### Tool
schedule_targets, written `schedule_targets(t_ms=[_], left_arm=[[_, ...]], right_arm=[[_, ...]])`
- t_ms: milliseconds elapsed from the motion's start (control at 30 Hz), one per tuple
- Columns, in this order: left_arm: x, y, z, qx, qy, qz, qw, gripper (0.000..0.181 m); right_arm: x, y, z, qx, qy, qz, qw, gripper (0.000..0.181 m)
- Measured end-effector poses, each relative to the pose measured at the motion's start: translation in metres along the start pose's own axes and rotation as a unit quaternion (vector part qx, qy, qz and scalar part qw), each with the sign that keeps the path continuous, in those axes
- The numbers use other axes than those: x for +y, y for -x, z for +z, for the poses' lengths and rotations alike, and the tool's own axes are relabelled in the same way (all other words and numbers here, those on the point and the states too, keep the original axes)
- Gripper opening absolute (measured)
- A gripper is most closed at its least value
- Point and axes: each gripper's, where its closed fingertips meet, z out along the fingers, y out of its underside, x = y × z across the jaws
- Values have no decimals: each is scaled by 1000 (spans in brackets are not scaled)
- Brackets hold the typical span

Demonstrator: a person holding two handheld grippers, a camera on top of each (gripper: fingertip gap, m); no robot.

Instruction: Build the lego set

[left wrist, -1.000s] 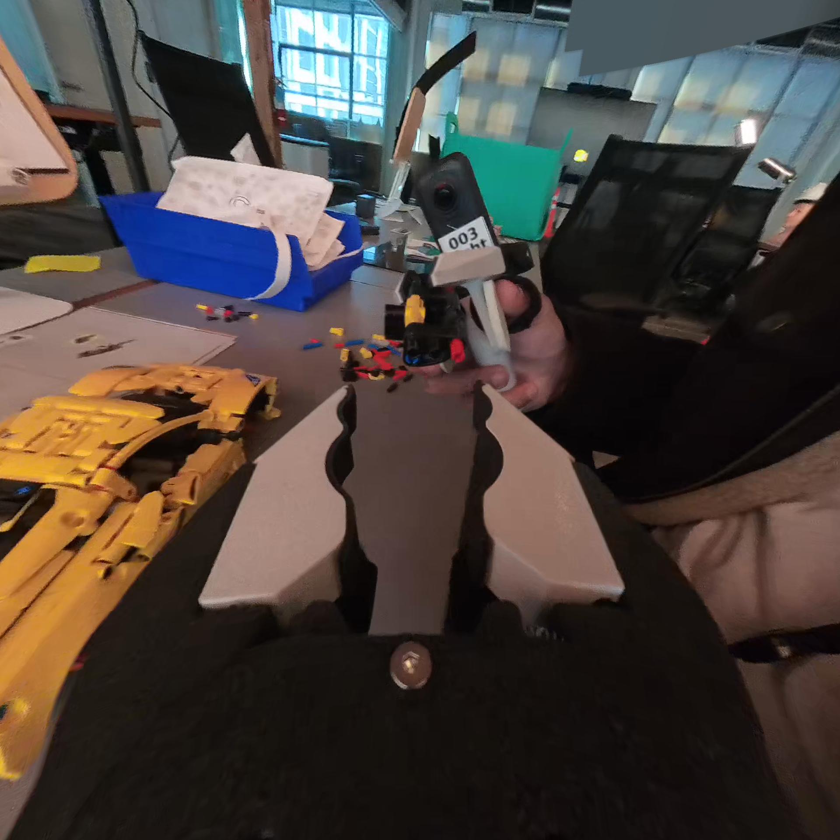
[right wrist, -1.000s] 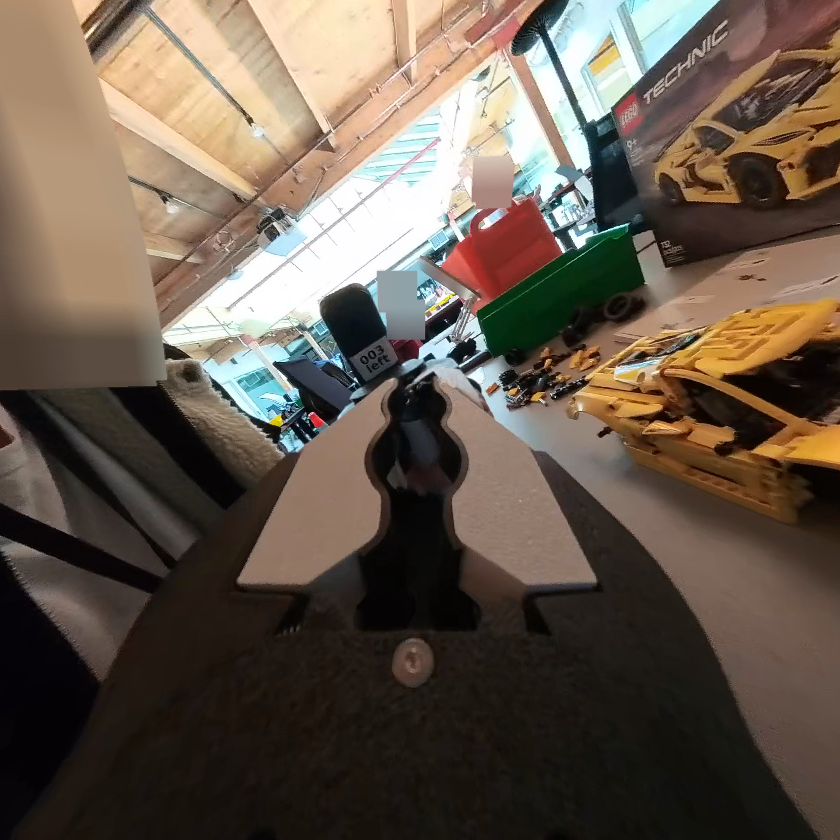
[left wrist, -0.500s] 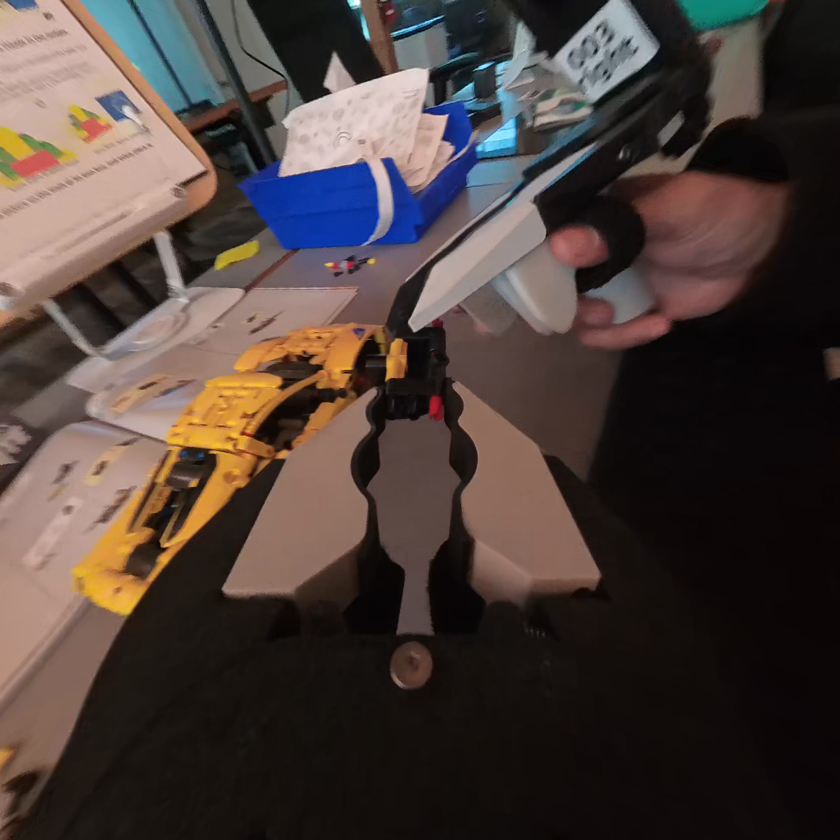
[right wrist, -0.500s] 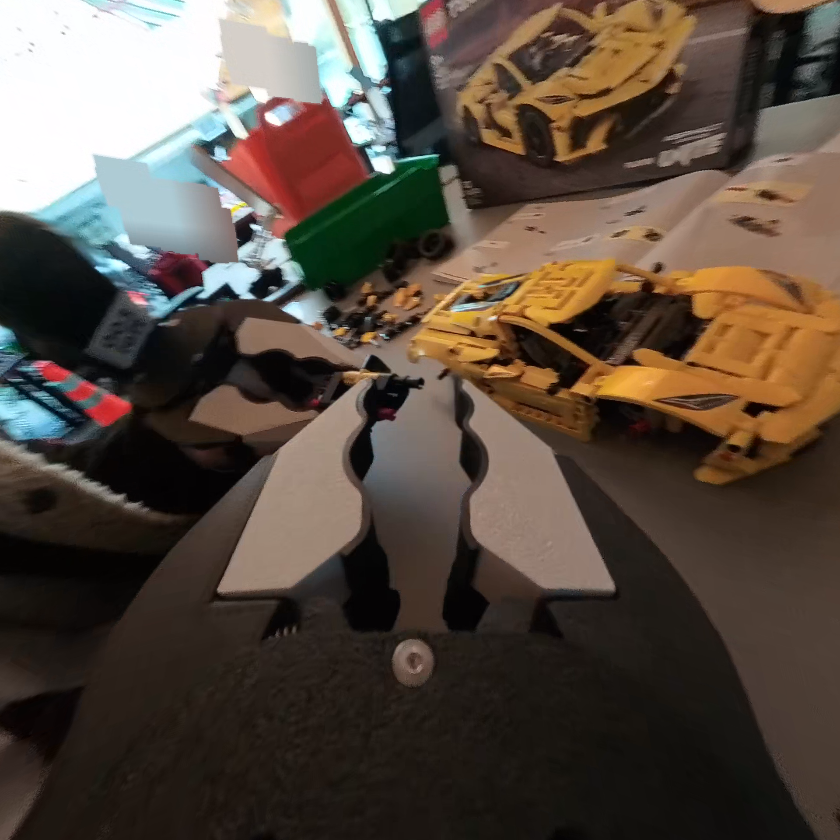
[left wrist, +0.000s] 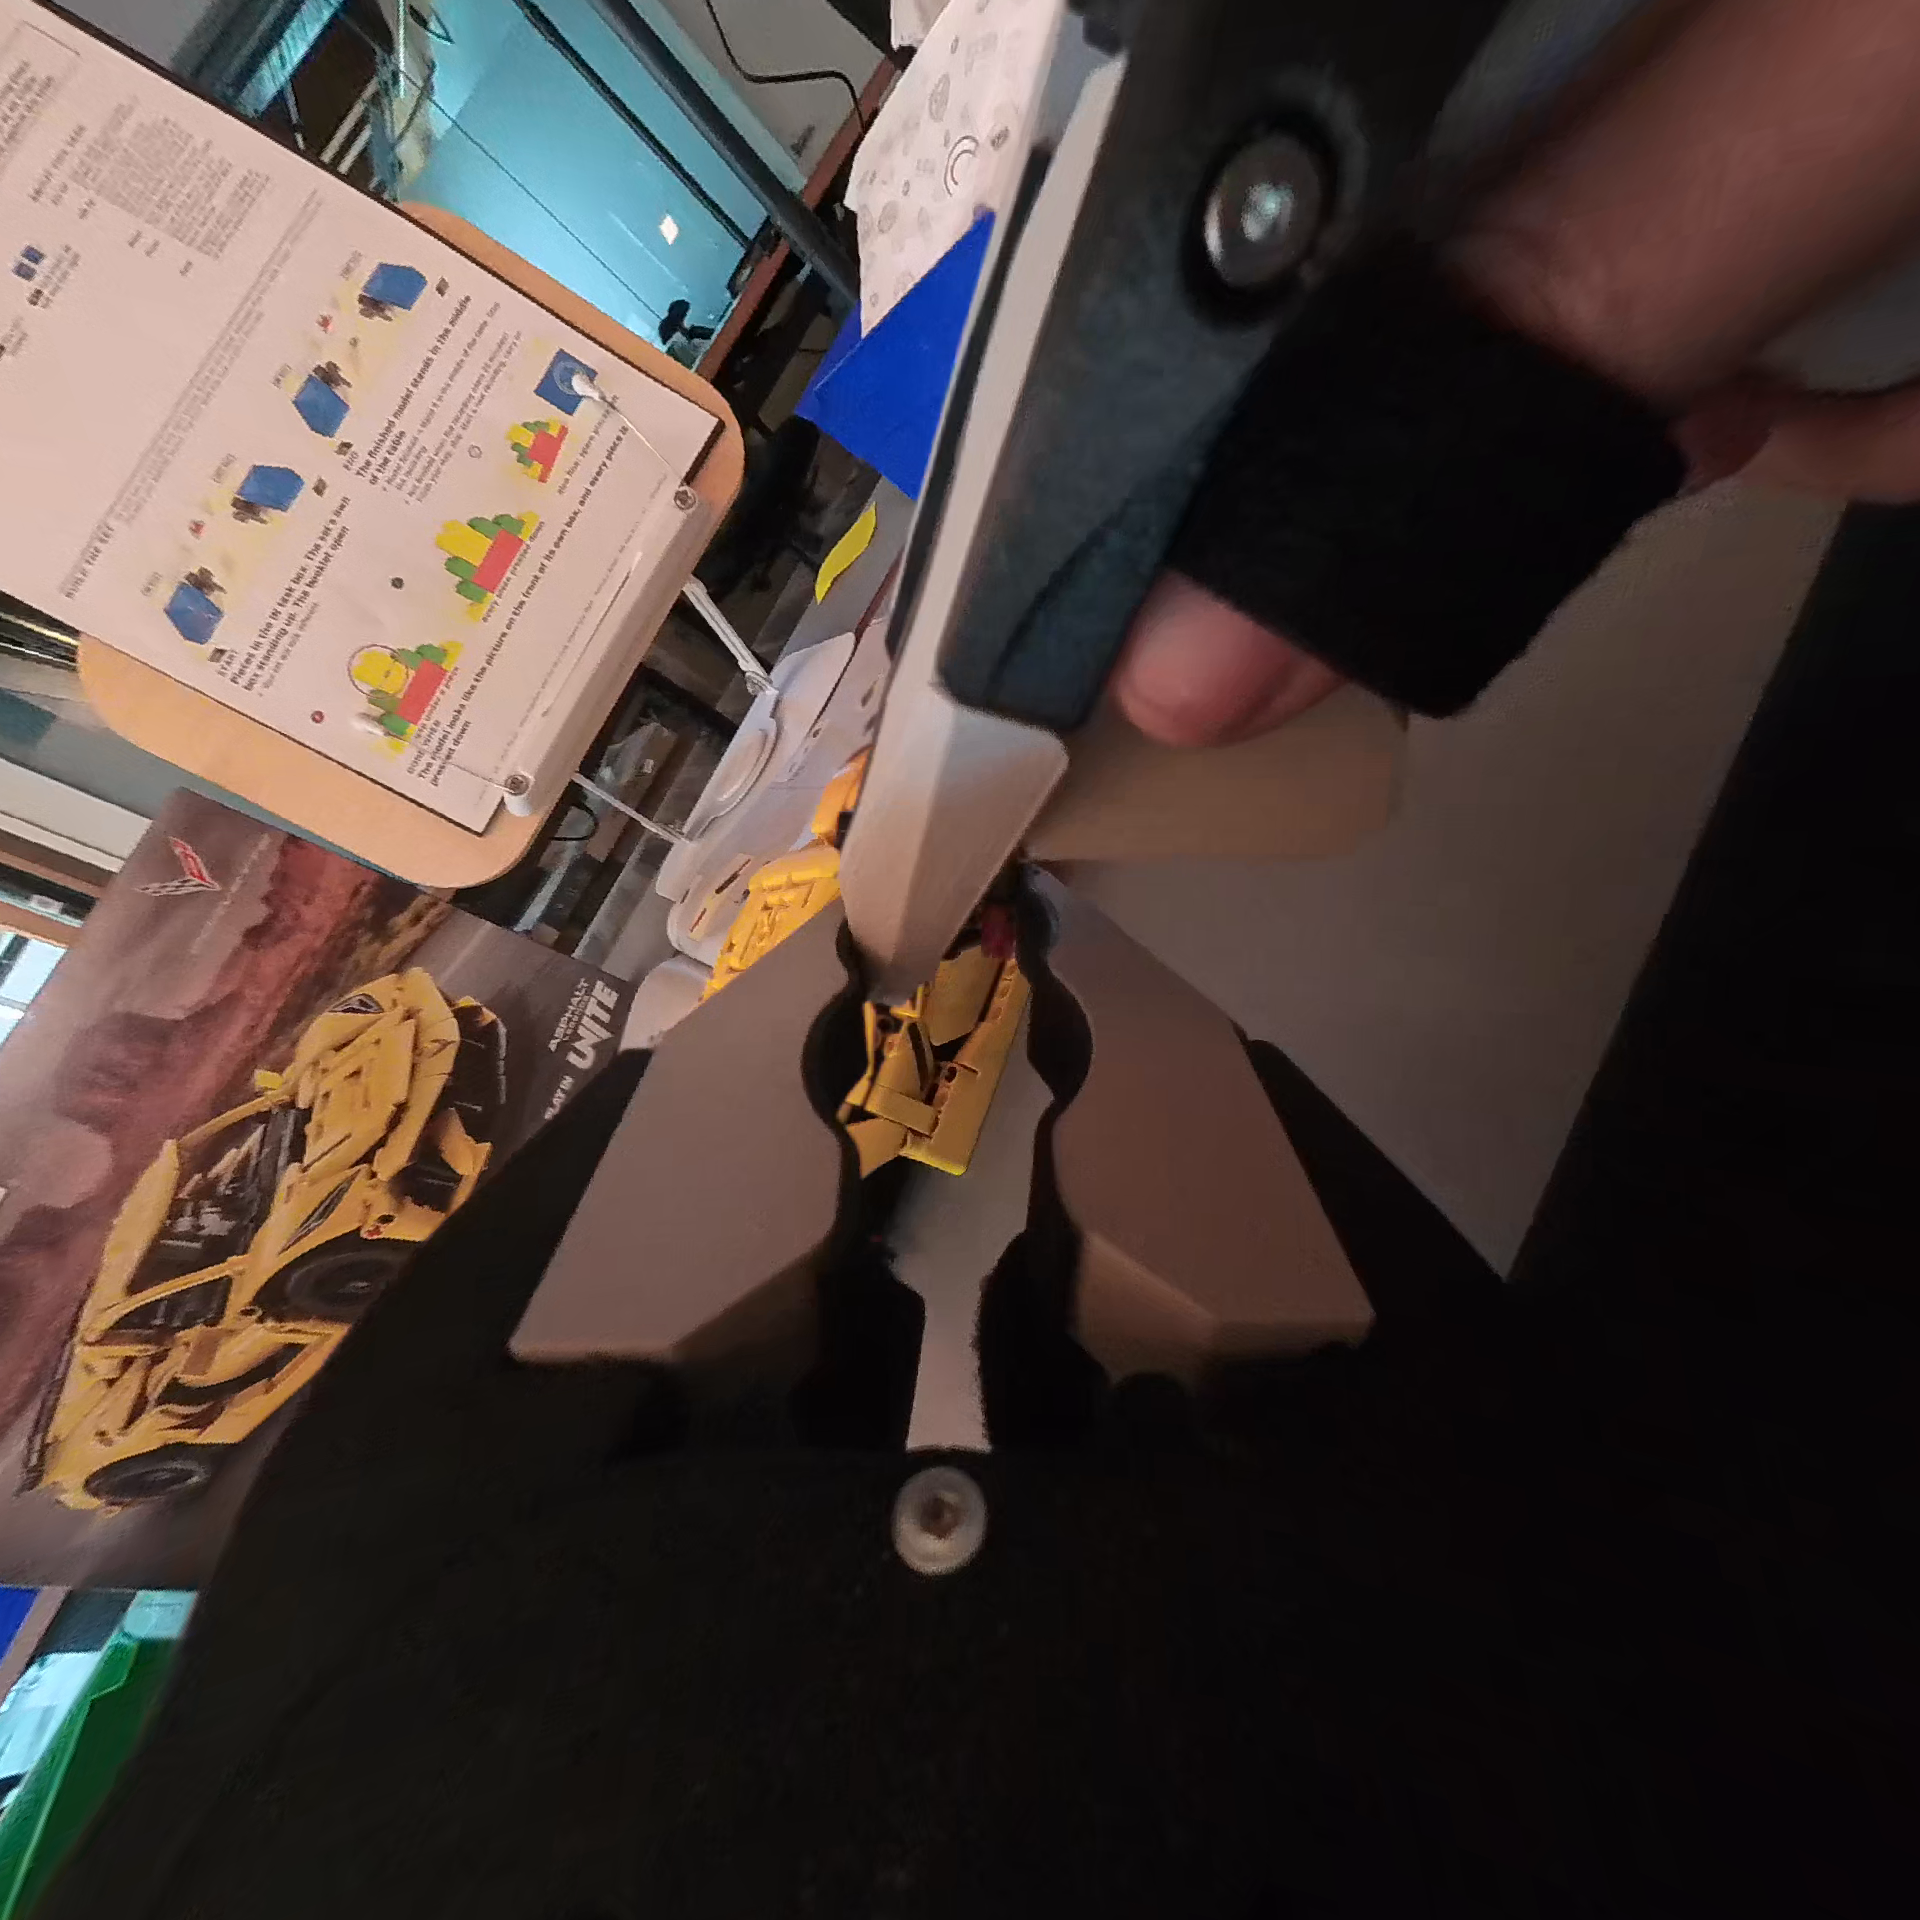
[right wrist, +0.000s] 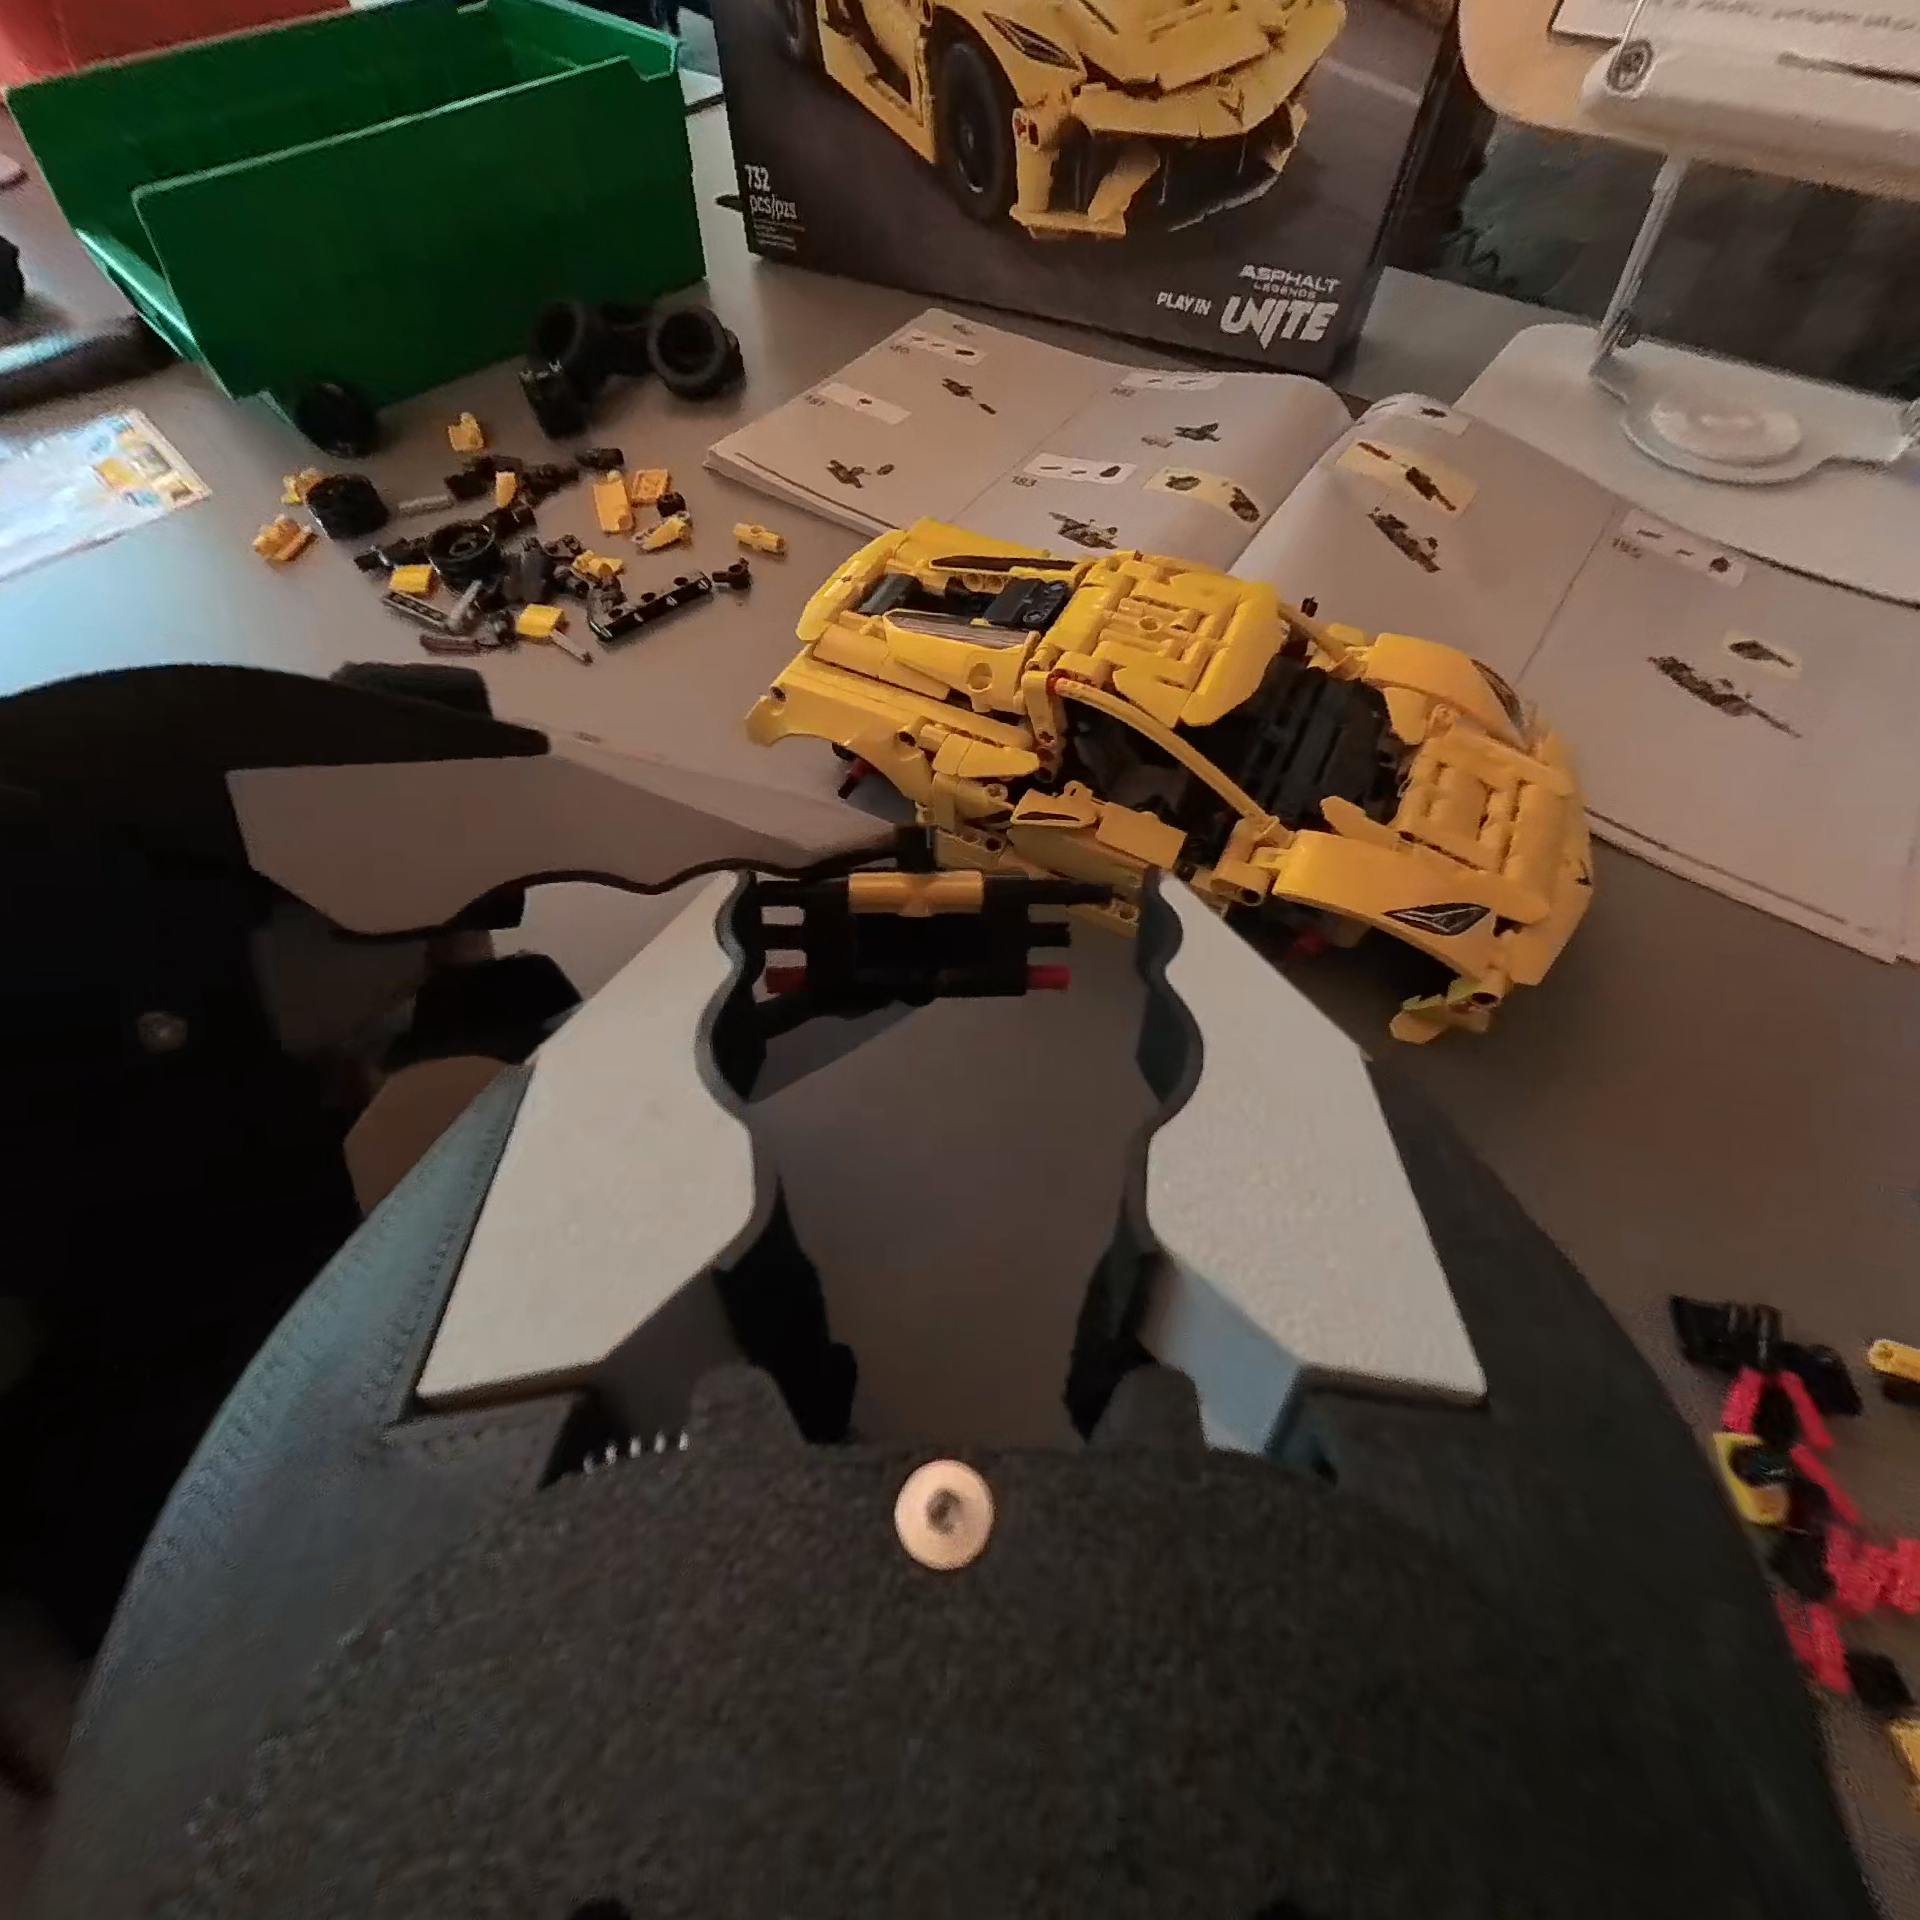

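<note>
Smooth grey bench [right wrist: 1558,1195], dim room; green plastic bin [right wrist: 416,208] and printed cardboard car box [right wrist: 1039,156] along the far edge. Open paper instruction booklet [right wrist: 1039,457] under the glossy yellow brick car [right wrist: 1195,727]. Loose black and yellow pieces [right wrist: 520,561] scattered nearby. My left hand-held gripper [right wrist: 894,847] pinches the small black-and-yellow pin assembly [right wrist: 914,930]. My right hand-held gripper [right wrist: 945,904] stands open around it.

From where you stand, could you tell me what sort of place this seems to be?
Probably a workshop or lab bench set up for model building: a grey table with an open instruction booklet, a green parts bin, and an instruction sheet on a stand.
</note>
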Motion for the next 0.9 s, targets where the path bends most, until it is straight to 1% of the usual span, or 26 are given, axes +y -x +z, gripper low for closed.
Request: schedule_targets(t_ms=[100,267,500,667,900], left_arm=[[1,0,0,-2,3,4,1000,24],[-1,0,-1,-7,4,12,1000,24],[3,-5,-1,4,24,20,1000,23],[2,-7,-1,12,25,17,999,21],[4,-11,1,16,34,21,999,21]], right_arm=[[2,2,1,-20,-1,14,1000,67],[1,4,0,-20,-1,-22,1000,66],[7,6,1,-33,21,-30,999,61],[9,8,0,-26,28,-44,998,56],[14,8,1,-21,42,-52,998,55]])
